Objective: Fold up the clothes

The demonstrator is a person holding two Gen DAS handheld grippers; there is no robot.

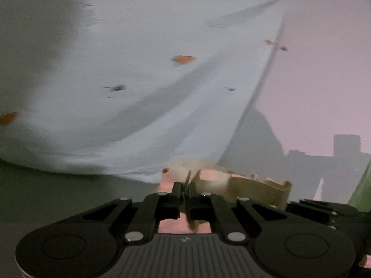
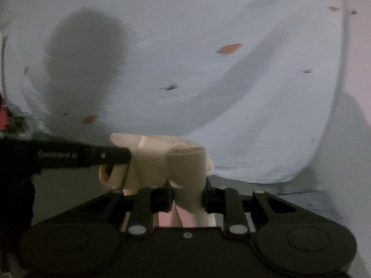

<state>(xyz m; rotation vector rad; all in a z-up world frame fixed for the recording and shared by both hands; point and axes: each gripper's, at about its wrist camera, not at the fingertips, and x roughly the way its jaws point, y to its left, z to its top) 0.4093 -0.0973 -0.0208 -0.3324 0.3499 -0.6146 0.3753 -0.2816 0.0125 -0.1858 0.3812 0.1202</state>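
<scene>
A cream garment (image 2: pixel 160 159) is held bunched between both grippers over a pale blue sheet (image 2: pixel 208 81) with orange and dark specks. My left gripper (image 1: pixel 184 188) is shut on a thin edge of the cream garment (image 1: pixel 252 188), which trails to the right. My right gripper (image 2: pixel 187 194) is shut on a thick fold of the same garment. In the right wrist view the left gripper's black finger (image 2: pixel 92 155) reaches in from the left and pinches the garment beside mine.
The blue sheet (image 1: pixel 139 81) hangs or lies ahead with long creases. A pink surface (image 1: pixel 324 81) lies to the right of its edge, with dark shadows. A green object (image 1: pixel 361 190) shows at the far right.
</scene>
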